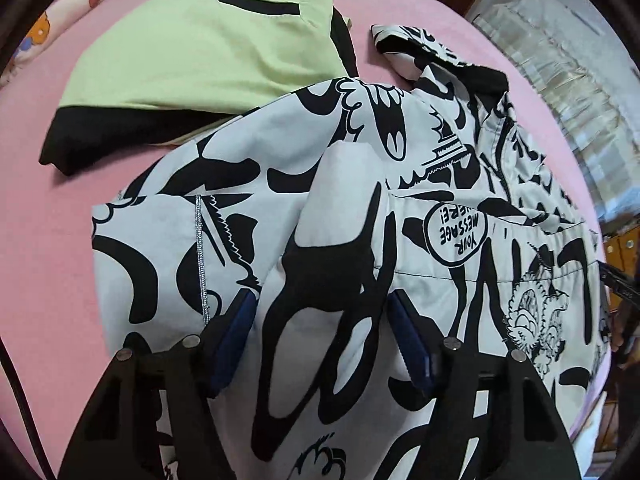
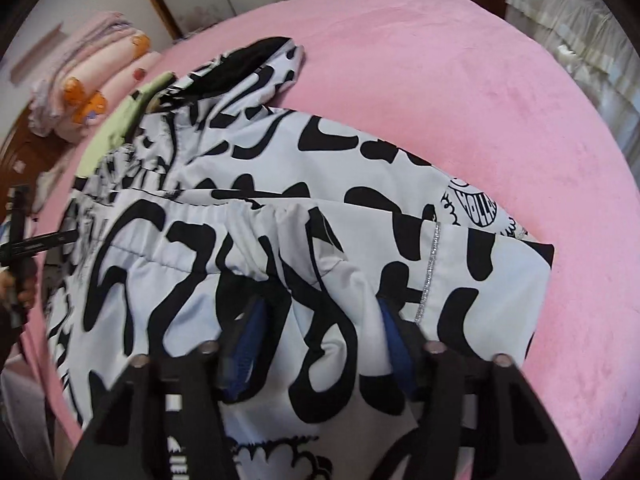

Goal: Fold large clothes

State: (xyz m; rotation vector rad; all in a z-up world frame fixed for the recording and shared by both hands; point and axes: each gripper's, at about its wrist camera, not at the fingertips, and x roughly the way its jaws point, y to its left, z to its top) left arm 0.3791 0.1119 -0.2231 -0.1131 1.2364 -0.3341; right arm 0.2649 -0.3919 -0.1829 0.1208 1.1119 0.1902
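Left wrist: left gripper [image 1: 322, 340] wide apart over a raised ridge of the jacket [image 1: 320, 208], blue pads [image 1: 236, 336] flanking the cloth, not visibly pinching; cannot tell for sure whether any fabric is caught. Jacket spread on the pink bed [image 1: 48, 240], black-and-white print, hood [image 1: 424, 52] at the far end. Green top [image 1: 200, 56] already folded, beyond the jacket, its black hem touching or tucked under the jacket's edge. Silver seam [image 1: 200, 264] left of the ridge, running toward the camera.

Right wrist: right gripper [image 2: 320, 340] likewise well open, straddling a bunched fold of the jacket [image 2: 256, 184] near the gathered hem band [image 2: 224, 220]; no firm hold evident. Silver seam [image 2: 430, 272] just right of the right pad. Bed bare beyond the jacket's right edge.

Judged step: bringing the near half up over the body for a crosswise fold. To do well: close both sets of pads on matching points of the hem, level with each other; lift only enough to clear the cloth beneath; carry toward the hood in step, keeping the edge taut between them; lay down square to the silver seams; keep clear of the green top
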